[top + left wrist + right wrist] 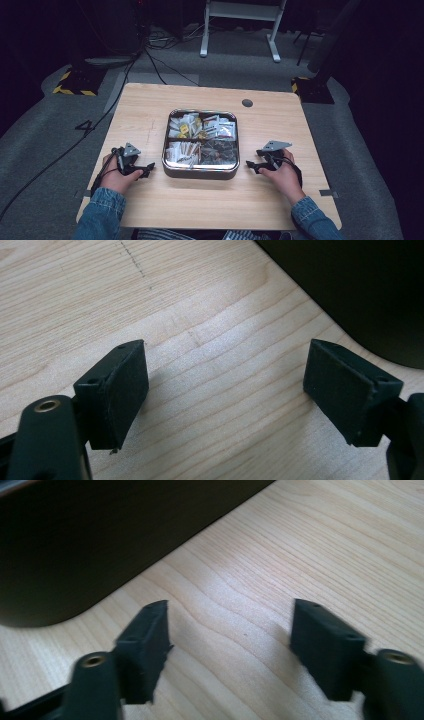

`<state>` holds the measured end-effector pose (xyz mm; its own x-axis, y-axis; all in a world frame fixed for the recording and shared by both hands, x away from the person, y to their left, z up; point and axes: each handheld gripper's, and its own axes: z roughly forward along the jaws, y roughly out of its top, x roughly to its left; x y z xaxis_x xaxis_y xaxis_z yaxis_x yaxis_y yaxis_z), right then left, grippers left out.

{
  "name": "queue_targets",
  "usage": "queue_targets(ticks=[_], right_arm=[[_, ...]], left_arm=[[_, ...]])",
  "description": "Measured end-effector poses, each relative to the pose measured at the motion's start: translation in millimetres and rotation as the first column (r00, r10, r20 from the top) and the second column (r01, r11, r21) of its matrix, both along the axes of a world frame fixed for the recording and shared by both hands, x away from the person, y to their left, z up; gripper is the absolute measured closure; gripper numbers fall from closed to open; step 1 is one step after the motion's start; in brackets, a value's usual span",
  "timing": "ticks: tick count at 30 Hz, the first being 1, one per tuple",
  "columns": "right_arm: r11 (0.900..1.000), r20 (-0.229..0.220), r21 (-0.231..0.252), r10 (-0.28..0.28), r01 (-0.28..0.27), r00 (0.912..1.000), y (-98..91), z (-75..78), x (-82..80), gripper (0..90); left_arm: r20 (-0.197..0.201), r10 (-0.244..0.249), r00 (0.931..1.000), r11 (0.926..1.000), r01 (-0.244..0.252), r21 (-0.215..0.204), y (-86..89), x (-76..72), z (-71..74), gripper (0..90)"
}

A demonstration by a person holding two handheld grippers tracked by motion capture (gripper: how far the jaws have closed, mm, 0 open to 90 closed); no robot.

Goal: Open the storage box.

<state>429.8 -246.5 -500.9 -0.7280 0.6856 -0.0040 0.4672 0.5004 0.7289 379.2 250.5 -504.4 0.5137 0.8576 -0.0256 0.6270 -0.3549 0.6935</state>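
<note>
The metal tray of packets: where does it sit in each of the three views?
High view: tray, table centre, between both grippers.
Left gripper view: dark wall, upper right.
Right gripper view: dark wall, upper left.
Shared landmark: the light wooden table.

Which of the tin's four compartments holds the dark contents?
The near-right compartment of the square metal tin, on the right gripper's side. Its contents look dark brown, while the other three hold pale or white packets, the far-left with some yellow.
</note>
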Motion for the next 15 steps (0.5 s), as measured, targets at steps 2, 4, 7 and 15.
queue_targets(ticks=[2,4,7,15], right_arm=[[0.9996,-0.012,-0.016,0.023,-0.024,0.9997,1.7,3.2,0.7,42.4],[0.9993,-0.014,-0.011,0.034,-0.035,0.9993,3.5,3.2,1.2,43.3],[0.9996,-0.012,0.018,0.022,-0.021,0.9997,4.5,1.7,0.4,46.1],[0.9977,-0.056,0.061,-0.027,0.031,0.9981,7.4,23.8,-1.4,45.2]], left_arm=[[0.000,0.000,1.0000,1.0000,0.000,-0.001,-0.1,0.0,-0.1,18.6],[0.000,0.000,1.0000,1.0000,0.000,0.000,-0.1,0.0,0.0,18.6],[0.000,0.000,1.0000,1.0000,0.000,0.000,-0.1,-0.1,0.0,18.6],[-0.002,0.000,1.0000,1.0000,0.000,-0.007,1.5,-1.4,0.5,20.1]])
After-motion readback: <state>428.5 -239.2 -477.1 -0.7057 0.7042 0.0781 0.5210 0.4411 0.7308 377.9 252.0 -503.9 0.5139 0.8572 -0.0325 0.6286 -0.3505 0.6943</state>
